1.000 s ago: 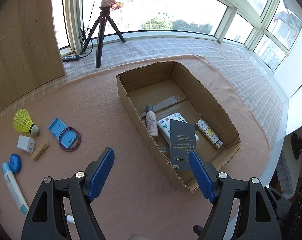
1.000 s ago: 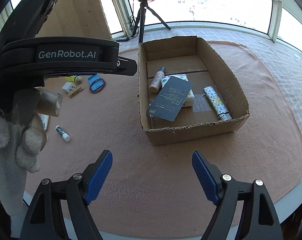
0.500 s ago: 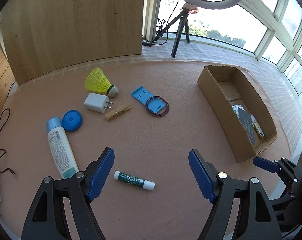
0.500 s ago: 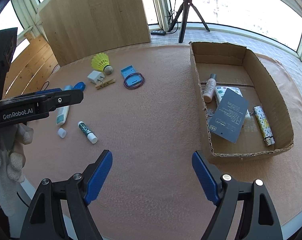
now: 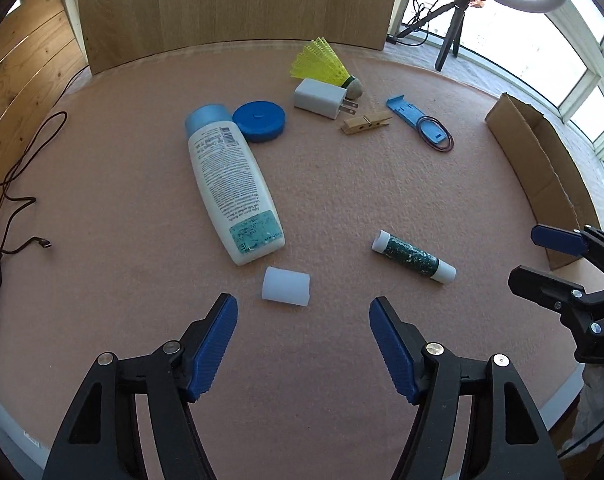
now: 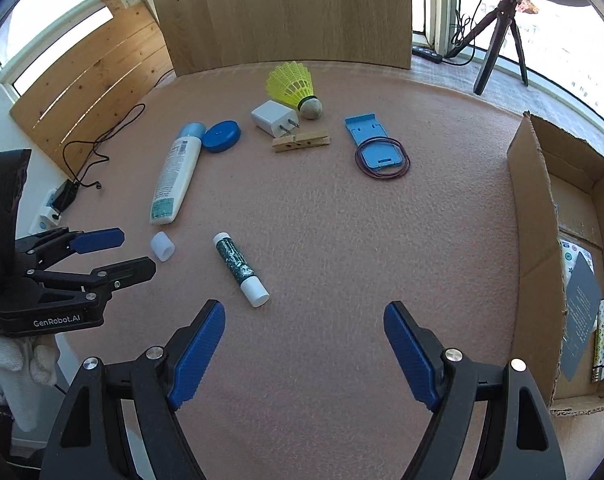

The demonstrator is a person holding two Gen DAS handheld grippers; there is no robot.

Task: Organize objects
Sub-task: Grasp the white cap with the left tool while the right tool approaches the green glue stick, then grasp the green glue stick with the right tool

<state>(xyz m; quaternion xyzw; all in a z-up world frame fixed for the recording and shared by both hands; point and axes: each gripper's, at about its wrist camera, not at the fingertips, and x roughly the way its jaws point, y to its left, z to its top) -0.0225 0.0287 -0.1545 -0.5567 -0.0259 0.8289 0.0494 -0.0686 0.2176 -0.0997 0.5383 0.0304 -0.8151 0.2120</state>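
My left gripper (image 5: 302, 320) hovers low over the pink mat, its jaws closing with nothing between them. A small white cap (image 5: 286, 286) lies just ahead of its fingertips. A green-patterned stick (image 5: 414, 256) with white ends lies to the right, and a white bottle (image 5: 232, 176) with a blue top lies further ahead. My right gripper (image 6: 304, 320) stands open and empty just short of the stick (image 6: 241, 268). The cardboard box (image 6: 542, 260) at the right holds a grey card (image 6: 582, 312) and a patterned tube (image 6: 600, 344).
Toward the back lie a blue round lid (image 5: 259, 121), a white charger (image 5: 322, 99), a yellow shuttlecock (image 5: 322, 65), a wooden clothespin (image 5: 366, 124) and a blue holder (image 5: 406, 110) ringed by a rubber band (image 5: 436, 136). A wooden panel stands behind. A cable trails at the left edge.
Both grippers swung left, away from the box, to the loose objects. The left one sank toward the white cap and its jaws narrowed a little. The right one now faces the stick.
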